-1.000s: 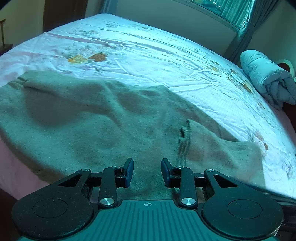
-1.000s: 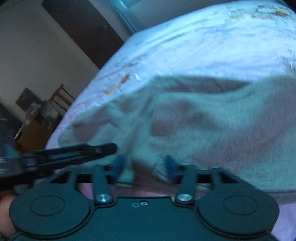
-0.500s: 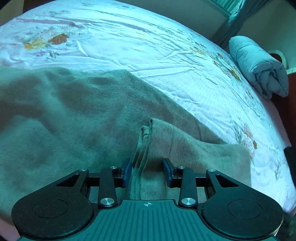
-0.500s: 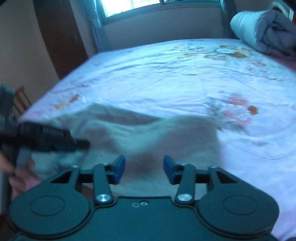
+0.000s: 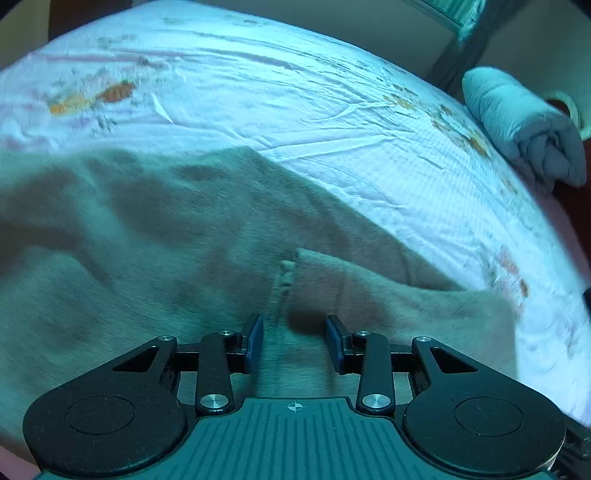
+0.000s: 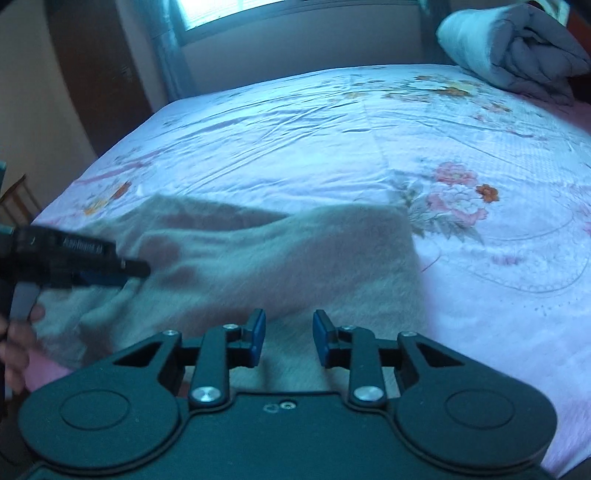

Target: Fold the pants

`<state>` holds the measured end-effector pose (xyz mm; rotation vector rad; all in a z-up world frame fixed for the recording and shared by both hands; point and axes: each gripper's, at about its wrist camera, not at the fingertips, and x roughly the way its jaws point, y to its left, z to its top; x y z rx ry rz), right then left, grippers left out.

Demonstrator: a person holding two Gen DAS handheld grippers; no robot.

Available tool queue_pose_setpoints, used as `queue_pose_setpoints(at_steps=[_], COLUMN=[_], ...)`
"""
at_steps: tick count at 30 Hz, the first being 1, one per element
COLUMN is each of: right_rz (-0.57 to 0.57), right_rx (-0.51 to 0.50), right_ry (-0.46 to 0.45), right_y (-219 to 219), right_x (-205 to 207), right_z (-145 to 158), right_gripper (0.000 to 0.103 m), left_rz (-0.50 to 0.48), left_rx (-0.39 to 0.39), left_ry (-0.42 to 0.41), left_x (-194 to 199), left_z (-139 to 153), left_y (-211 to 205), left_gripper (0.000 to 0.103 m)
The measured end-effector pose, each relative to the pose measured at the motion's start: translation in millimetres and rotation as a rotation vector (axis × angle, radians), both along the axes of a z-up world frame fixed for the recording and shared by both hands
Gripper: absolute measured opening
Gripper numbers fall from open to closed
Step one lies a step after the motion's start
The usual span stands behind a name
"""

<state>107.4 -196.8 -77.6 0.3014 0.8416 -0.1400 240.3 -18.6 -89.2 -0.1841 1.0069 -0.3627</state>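
Note:
Beige fleece pants (image 5: 155,266) lie spread on the bed, with a folded-over edge (image 5: 291,273) just ahead of my left gripper (image 5: 293,341). The left gripper is open and low over the cloth, with nothing between its pads. In the right wrist view the pants (image 6: 295,254) lie at the near left of the bed. My right gripper (image 6: 284,341) is open over their near edge. The left gripper (image 6: 92,262) shows there from the side, at the pants' left part.
The bed has a white and pink floral sheet (image 6: 369,147). A rolled grey-blue duvet (image 5: 524,125) lies at the far right end and shows in the right wrist view (image 6: 517,48). A window (image 6: 236,11), curtain and dark wardrobe stand behind. A hand (image 6: 18,343) holds the left tool.
The left gripper pulled back slightly; the folded edge that was between its pads is now ahead of them. The right gripper swung right, then settled over the pants' near edge.

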Motion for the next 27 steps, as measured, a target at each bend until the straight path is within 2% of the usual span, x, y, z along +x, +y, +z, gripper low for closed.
queue_pose_setpoints(at_steps=[3, 4, 5, 8, 15, 18, 19, 21, 25, 26, 27], right_rz=[-0.025, -0.031, -0.031, -0.037, -0.029, -0.016, -0.006, 0.013, 0.007, 0.008, 0.017], right_rx=[0.010, 0.022, 0.033, 0.040, 0.046, 0.046, 0.042, 0.026, 0.046, 0.061, 0.063], right_ry=[0.000, -0.002, -0.002, 0.008, 0.004, 0.009, 0.014, 0.019, 0.018, 0.003, -0.004], right_y=[-8.3, -10.9, -12.7, -14.0, -12.9, -10.3, -8.5, -5.8, -8.2, -8.3, -6.5], right_x=[1.6, 0.9, 0.4, -0.1, 1.1, 2.8, 3.6, 4.5, 4.8, 4.1, 4.1], right_z=[0.3, 0.2, -0.5, -4.5, -5.4, -6.9, -7.6, -8.6, -6.0, -2.9, -1.0], right_gripper=[0.024, 0.026, 0.026, 0.027, 0.027, 0.026, 0.026, 0.026, 0.029, 0.029, 0.029], left_rz=[-0.018, -0.017, -0.012, -0.017, 0.002, 0.041, 0.024, 0.005, 0.028, 0.029, 0.037], left_rx=[-0.024, -0.048, -0.048, -0.047, 0.022, 0.034, 0.046, 0.065, 0.007, -0.011, -0.034], left_ry=[-0.004, -0.004, -0.012, -0.025, -0.230, -0.144, -0.153, -0.171, -0.143, -0.129, -0.107], left_x=[0.4, 0.1, -1.4, -2.5, -26.7, -15.9, -16.3, -17.5, -17.4, -19.5, -20.7], left_z=[0.5, 1.4, 2.2, 1.7, 23.2, 0.7, -3.0, 1.0, 18.3, 20.6, 22.1], left_y=[-2.6, 0.5, 2.3, 5.8, 3.5, 11.8, 10.6, 6.7, 18.2, 22.7, 27.9], left_gripper=[0.035, 0.030, 0.020, 0.011, 0.009, 0.009, 0.009, 0.012, 0.018, 0.031, 0.056])
